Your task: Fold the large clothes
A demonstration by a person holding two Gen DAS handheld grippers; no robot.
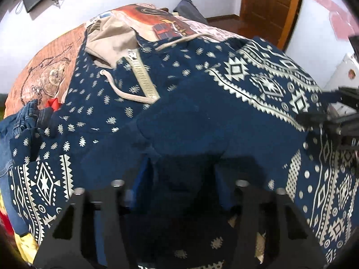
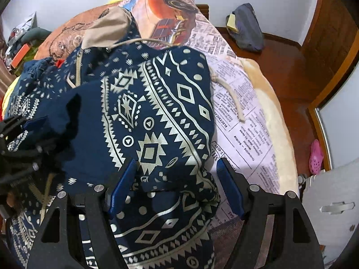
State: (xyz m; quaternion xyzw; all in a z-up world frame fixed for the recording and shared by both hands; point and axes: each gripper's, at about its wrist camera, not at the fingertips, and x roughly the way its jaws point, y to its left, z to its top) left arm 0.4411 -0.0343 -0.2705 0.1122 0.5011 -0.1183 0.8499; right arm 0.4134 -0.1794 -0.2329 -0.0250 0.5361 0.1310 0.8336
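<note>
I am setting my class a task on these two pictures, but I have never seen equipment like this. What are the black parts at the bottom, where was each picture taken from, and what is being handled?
There is no robot here: a person holds a two-fingered claw in each hand, and a wide-angle camera on each claw looks along its fingers. The black parts are those fingers, which have blue pads. One picture looks out from the left claw, the other from the right claw. A navy hooded jacket with a cream pattern lies partly folded on a bed with a printed sheet, and jeans are bunched beside it. The right claw is open, astride the jacket's edge. Navy cloth fills the left claw and hides its pads, so a grip cannot be confirmed.
</note>
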